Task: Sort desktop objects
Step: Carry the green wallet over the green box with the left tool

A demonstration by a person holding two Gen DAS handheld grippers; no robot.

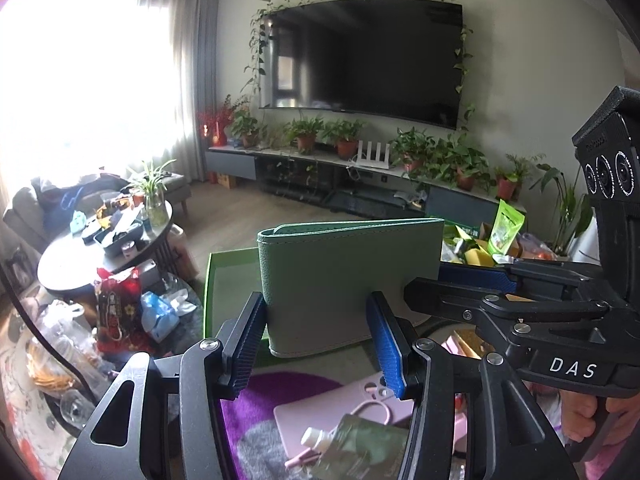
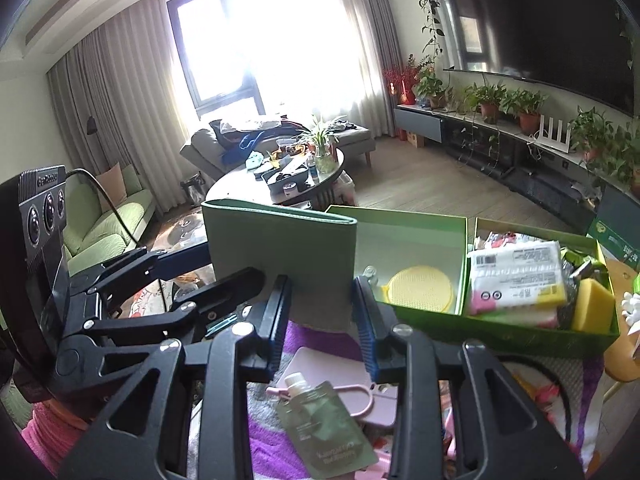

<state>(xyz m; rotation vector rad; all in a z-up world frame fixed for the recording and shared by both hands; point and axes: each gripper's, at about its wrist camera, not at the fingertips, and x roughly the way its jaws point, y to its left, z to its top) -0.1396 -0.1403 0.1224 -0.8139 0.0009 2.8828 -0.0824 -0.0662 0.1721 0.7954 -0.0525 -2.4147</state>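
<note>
Both handheld devices are showing matte black linkage arms joined by silver round-head screws. The left gripper is carrying ribbed blue pads on its fingers; the right gripper is wearing the same. White letters "DAS" are marking one black body. A black cable is trailing from a three-lens camera block. A pink sleeve is showing.
</note>
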